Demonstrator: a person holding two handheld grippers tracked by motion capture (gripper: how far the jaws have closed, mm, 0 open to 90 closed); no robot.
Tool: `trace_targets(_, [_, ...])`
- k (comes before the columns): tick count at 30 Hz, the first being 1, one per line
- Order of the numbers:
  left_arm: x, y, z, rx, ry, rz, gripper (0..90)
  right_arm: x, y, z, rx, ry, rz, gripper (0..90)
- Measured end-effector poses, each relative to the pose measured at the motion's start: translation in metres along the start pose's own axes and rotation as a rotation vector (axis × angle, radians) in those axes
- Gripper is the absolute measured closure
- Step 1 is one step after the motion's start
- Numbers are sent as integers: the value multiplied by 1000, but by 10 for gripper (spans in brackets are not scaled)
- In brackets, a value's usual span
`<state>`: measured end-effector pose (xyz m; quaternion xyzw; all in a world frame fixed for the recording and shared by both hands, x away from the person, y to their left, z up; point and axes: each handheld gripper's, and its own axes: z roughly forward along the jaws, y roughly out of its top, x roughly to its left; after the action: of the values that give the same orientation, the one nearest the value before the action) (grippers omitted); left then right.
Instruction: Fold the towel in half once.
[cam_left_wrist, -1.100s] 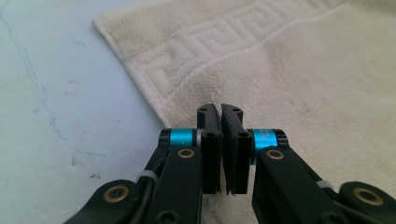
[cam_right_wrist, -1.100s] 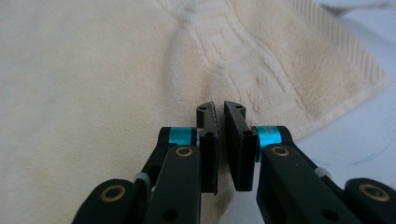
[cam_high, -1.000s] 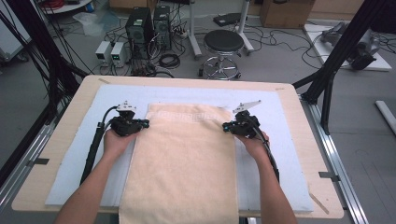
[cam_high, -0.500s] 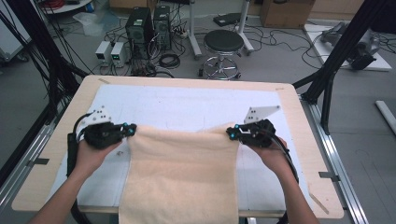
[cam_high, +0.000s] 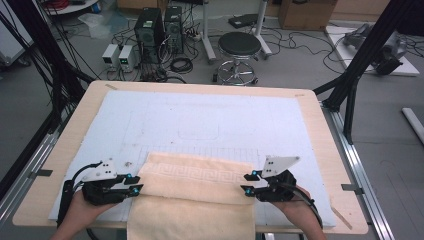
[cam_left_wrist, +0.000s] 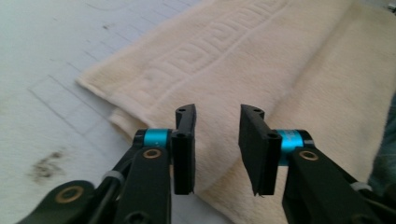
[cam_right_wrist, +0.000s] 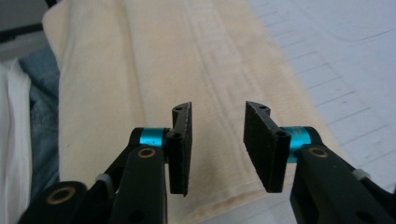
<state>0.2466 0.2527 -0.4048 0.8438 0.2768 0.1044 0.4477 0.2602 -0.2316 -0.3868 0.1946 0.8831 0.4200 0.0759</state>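
A cream towel (cam_high: 195, 200) lies at the near edge of the table and hangs over it. Its far part is folded back toward me, and a key-pattern band shows on top of the fold. My left gripper (cam_high: 133, 188) sits at the towel's left side, open, with its jaws just off the folded edge. My right gripper (cam_high: 246, 183) sits at the right side, open too. In the left gripper view the gripper (cam_left_wrist: 217, 149) stands apart over the towel (cam_left_wrist: 280, 60) with nothing between its jaws. The right gripper view has the gripper (cam_right_wrist: 217, 147) spread above the towel (cam_right_wrist: 140, 70).
The towel rests on a white mat (cam_high: 210, 120) with faint grid lines, laid on a wooden table (cam_high: 320, 130). Beyond the far edge stand a stool (cam_high: 239, 47) and computer boxes (cam_high: 160, 30) on the floor. Black frame posts (cam_high: 360, 65) rise at both sides.
Both grippers came toward the near edge with the towel's far edge, folding it over the rest. They have let go and now stand open beside the fold.
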Motion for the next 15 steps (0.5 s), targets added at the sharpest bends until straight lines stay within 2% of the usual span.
trace_targets(4, [14,12,6,-42,31,-23,604,-15,6,6,0,-38,9,575])
trace_targets(7, [25,18,20,-43,52,-45,588,-33,6,21,28,-48,52,553])
trace_targets(9, [33,21,31,-21,62,-58,594,-43,5,32,39,-49,97,532])
trace_targets(12, [43,24,48,-2,58,-85,578,-53,1,48,99,-48,114,514])
trace_targets(14, [47,24,61,35,60,-101,526,-58,-2,57,136,-44,129,516])
trace_targets(15, [48,23,66,64,60,-98,498,-61,-4,61,135,-26,147,531])
